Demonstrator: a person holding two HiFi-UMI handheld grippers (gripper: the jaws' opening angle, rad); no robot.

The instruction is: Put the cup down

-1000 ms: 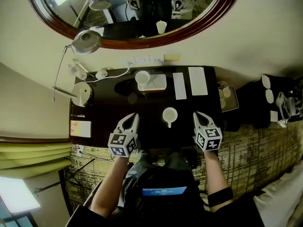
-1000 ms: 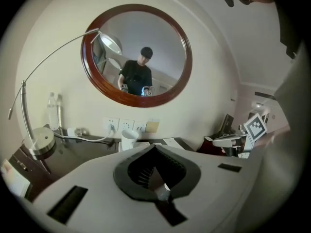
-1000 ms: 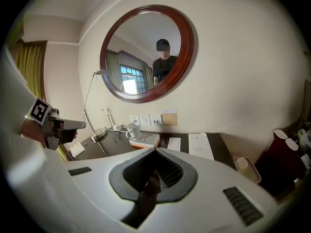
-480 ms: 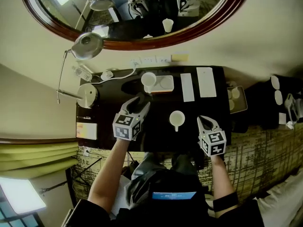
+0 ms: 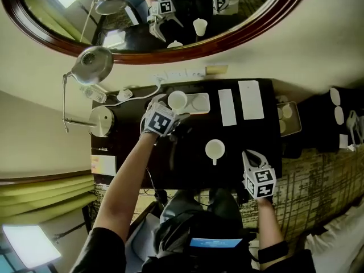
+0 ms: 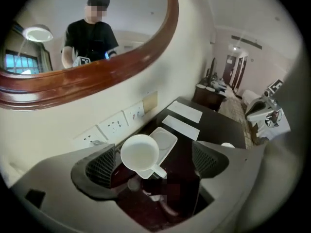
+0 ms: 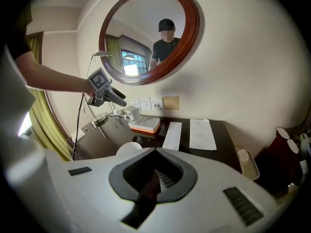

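Observation:
A white handled cup (image 6: 140, 154) stands on the left end of a white tray (image 6: 165, 141) at the back of the dark desk (image 5: 193, 164). My left gripper (image 6: 153, 161) straddles this cup (image 5: 177, 100). Its jaws have just been opening and now stand wide, both pads clear of the cup's sides. In the right gripper view the left gripper (image 7: 109, 97) hovers just left of that cup (image 7: 132, 113). A second white cup (image 5: 215, 150) sits mid-desk. My right gripper (image 5: 253, 158) is shut and empty near the desk's front right edge.
A desk lamp (image 5: 91, 58) with a round base (image 5: 102, 118) stands at the left, with a small bottle (image 5: 94, 92) and a cable. Two white cards (image 5: 227, 107) lie right of the tray. Wall sockets (image 6: 116, 125) and a round mirror (image 5: 153, 16) are behind.
My left gripper travelled from the desk's front edge to the cup on the tray at the back, and its jaws opened. The right gripper sank slightly at the front edge.

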